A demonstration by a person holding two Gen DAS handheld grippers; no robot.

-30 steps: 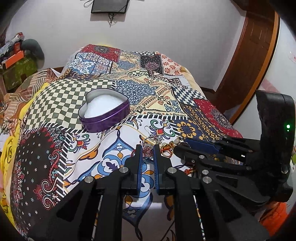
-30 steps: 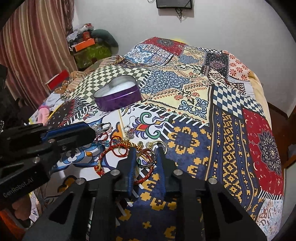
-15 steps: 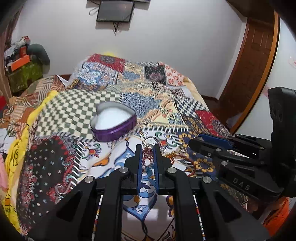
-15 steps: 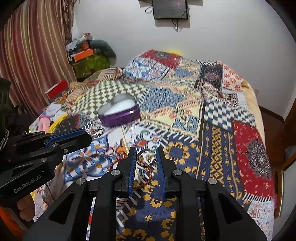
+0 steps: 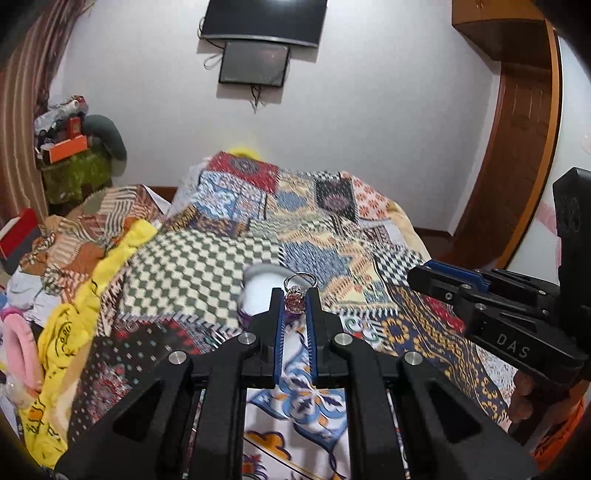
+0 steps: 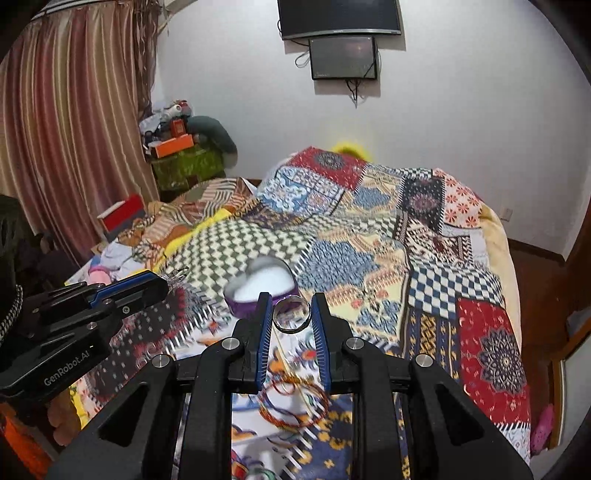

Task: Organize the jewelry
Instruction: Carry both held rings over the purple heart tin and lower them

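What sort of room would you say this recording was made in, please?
Most likely a bedroom in a home: a bed under a colourful patchwork-print bedspread fills the view, striped brown curtains hang at one side, and a dark flat screen is mounted on the white wall.

The heart-shaped tin (image 5: 258, 284) is smeared by motion blur and partly hidden behind the left gripper (image 5: 294, 304). The bangles (image 6: 295, 404) are half covered by the right gripper (image 6: 289, 314). The far bedspread (image 6: 369, 229) pattern is blurred.
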